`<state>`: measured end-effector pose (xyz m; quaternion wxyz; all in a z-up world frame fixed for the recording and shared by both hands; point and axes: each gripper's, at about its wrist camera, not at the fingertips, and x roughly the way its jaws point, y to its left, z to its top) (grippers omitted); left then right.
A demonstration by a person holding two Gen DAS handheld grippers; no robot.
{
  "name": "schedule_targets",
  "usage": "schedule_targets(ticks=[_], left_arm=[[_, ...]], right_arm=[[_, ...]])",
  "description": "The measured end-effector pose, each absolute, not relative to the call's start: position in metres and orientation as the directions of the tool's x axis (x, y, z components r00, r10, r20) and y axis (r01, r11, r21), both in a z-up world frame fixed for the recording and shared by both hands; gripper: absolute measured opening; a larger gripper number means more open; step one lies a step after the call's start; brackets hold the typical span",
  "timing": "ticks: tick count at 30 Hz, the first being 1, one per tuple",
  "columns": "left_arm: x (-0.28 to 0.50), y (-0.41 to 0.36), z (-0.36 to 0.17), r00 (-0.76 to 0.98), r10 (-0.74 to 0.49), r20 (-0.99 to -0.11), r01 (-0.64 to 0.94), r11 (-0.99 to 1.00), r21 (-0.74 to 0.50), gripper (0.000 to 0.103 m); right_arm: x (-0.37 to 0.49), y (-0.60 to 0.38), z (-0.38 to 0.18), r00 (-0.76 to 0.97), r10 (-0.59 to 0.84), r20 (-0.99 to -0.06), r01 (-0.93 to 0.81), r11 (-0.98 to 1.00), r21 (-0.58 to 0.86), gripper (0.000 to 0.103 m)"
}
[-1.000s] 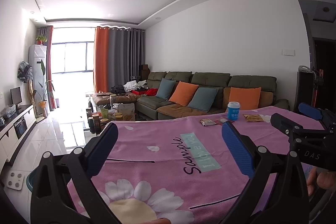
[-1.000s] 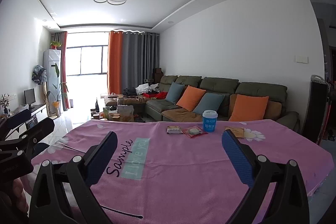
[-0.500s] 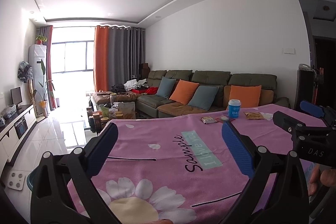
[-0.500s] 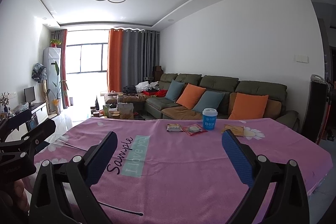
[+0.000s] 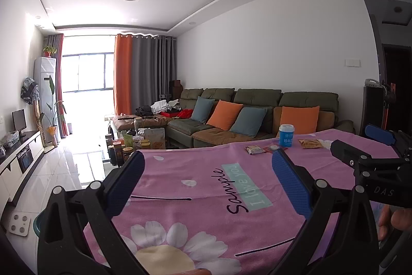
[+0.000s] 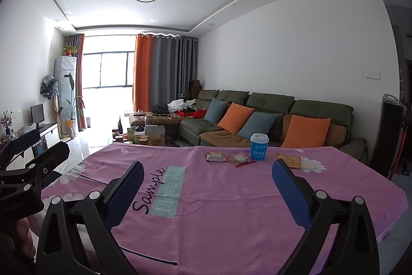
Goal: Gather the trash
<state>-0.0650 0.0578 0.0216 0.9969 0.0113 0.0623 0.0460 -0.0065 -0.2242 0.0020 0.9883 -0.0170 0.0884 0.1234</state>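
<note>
Left wrist view: the left gripper (image 5: 206,182) hangs over the near part of the table, its two blue-padded fingers spread wide with nothing between them. The right gripper (image 6: 207,183) is spread just as wide and empty, and shows again at the right edge of the left view (image 5: 360,146), beside a hand (image 5: 394,218).

Below both lies a pink cloth (image 6: 231,210) with white daisies and a teal patch reading "Sample I love you". It covers the whole table.

The trash sits at the far side of the cloth, well apart from both grippers: one blue-and-white cup (image 6: 259,147), upright, and three flat wrappers. One brown-and-white wrapper (image 6: 215,157) and one red wrapper (image 6: 240,159) lie just left of the cup; one tan wrapper (image 6: 289,159) lies to its right.

Beyond the table stands a green sofa (image 6: 270,110) with four cushions, two orange and two blue, then orange and grey curtains (image 6: 164,74) by a bright window.
</note>
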Motion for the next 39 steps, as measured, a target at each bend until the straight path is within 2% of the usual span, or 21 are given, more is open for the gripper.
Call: schedule_targets(ticks=[39], left_arm=[[-0.0666, 0.0569, 0.0194, 0.987, 0.079, -0.143, -0.076, 0.997, 0.026, 0.097]], right_arm=[[-0.0049, -0.2245, -0.0011, 0.944, 0.249, -0.215, -0.257, 0.966, -0.009, 0.096]])
